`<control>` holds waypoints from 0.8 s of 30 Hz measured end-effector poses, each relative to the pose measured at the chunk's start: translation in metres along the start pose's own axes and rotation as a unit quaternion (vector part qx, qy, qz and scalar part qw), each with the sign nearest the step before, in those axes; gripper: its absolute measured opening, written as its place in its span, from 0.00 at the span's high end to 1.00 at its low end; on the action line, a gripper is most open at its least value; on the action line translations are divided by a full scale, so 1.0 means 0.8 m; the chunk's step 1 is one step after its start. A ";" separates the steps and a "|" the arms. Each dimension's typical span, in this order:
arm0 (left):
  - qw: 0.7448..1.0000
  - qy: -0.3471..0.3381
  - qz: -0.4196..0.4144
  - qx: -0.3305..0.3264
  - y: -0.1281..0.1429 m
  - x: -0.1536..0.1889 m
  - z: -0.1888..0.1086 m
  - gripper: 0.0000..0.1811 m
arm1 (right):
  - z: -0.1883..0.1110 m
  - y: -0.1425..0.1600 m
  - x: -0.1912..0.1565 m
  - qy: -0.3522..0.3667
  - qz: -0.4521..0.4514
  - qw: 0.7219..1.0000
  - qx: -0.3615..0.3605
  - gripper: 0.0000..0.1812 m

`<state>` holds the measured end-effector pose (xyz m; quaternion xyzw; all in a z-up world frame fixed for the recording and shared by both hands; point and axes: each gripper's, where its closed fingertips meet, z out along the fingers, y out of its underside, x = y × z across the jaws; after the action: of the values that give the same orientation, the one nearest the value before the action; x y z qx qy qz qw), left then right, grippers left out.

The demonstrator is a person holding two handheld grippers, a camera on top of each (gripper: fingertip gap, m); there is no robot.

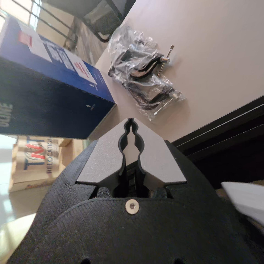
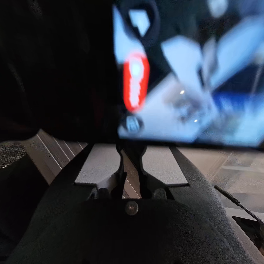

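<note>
My left gripper (image 1: 130, 120) is shut and empty, its tips touching, low over a beige table (image 1: 207, 35). Beyond the tips lies a clear plastic bag (image 1: 142, 71) holding black metal clamps with silver screws. A dark blue box (image 1: 50, 92) lies to the left of the tips. In the right wrist view, my right gripper (image 2: 131, 148) has its fingers (image 2: 100, 161) close together. Their tips are hidden behind the lower edge of a blurred, glowing screen (image 2: 185, 85) with a red shape on it.
A black rail (image 1: 214, 135) runs along the table's right side. A cardboard box (image 1: 35, 161) stands on the floor at lower left, and a dark chair (image 1: 102, 18) beyond the table. A ribbed metal rail (image 2: 54, 154) and a thin black cable (image 2: 235, 202) lie near the right gripper.
</note>
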<state>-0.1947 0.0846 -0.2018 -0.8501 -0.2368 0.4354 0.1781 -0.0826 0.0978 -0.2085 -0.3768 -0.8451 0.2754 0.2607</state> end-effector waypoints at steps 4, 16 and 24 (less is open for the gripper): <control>0.988 0.075 -0.130 -0.022 0.044 0.000 -0.001 0.90 | 0.003 0.012 0.031 0.022 0.010 1.000 -0.010 0.94; 0.964 0.197 -0.171 0.056 -0.017 0.089 -0.132 0.81 | 0.066 0.031 0.170 0.163 -0.019 0.984 -0.065 0.93; 0.975 0.194 -0.099 0.046 -0.029 0.127 -0.141 0.93 | 0.074 0.025 0.173 0.175 -0.030 0.982 -0.060 0.93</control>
<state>-0.0561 0.1493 -0.1936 -0.8813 -0.2606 0.2531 0.3020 -0.1913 0.2014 -0.2317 -0.4086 -0.8124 0.1465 0.3894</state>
